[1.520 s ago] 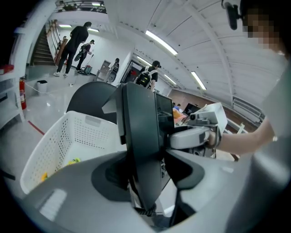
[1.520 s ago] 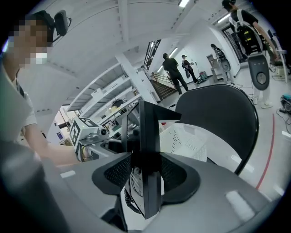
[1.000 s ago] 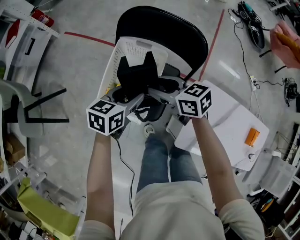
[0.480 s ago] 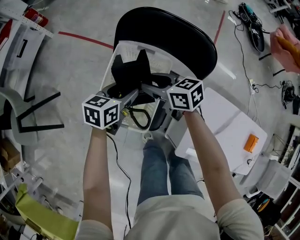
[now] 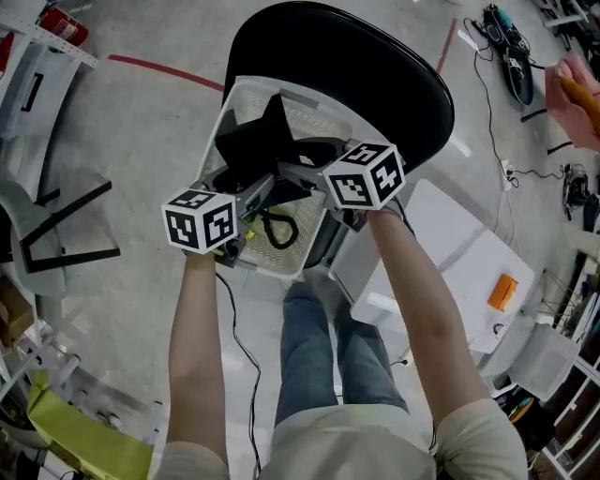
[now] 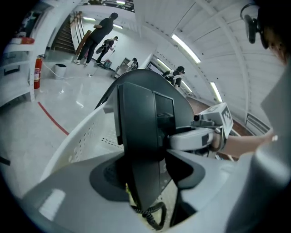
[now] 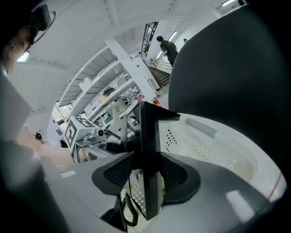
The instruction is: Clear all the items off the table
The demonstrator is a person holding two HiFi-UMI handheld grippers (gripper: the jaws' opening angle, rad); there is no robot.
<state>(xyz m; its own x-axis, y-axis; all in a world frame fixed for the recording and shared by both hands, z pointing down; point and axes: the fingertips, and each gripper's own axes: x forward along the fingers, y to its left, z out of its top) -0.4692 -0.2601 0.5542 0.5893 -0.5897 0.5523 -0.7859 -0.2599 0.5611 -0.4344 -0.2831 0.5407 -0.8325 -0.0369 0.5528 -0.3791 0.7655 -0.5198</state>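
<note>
A black desk phone (image 5: 262,141) with a coiled cord (image 5: 274,230) hangs over a white perforated basket (image 5: 309,111), which rests on a black chair (image 5: 375,66). Both grippers hold the phone from opposite sides. My left gripper (image 5: 246,195) is shut on its lower left side, and my right gripper (image 5: 298,174) is shut on its right side. In the left gripper view the phone (image 6: 145,132) fills the gap between the jaws of the left gripper (image 6: 145,175), and the right gripper (image 6: 200,134) shows behind it. In the right gripper view the right gripper (image 7: 148,175) clamps the phone's edge (image 7: 150,145).
A white table (image 5: 450,253) with an orange object (image 5: 503,291) stands to the right of the chair. Cables (image 5: 511,52) lie on the floor at the upper right, where a person's hand (image 5: 574,89) shows. A fire extinguisher (image 5: 66,23) is at the upper left.
Both grippers have sunk together with the phone, which now sits lower, down inside the basket's rim. Both grips are unchanged.
</note>
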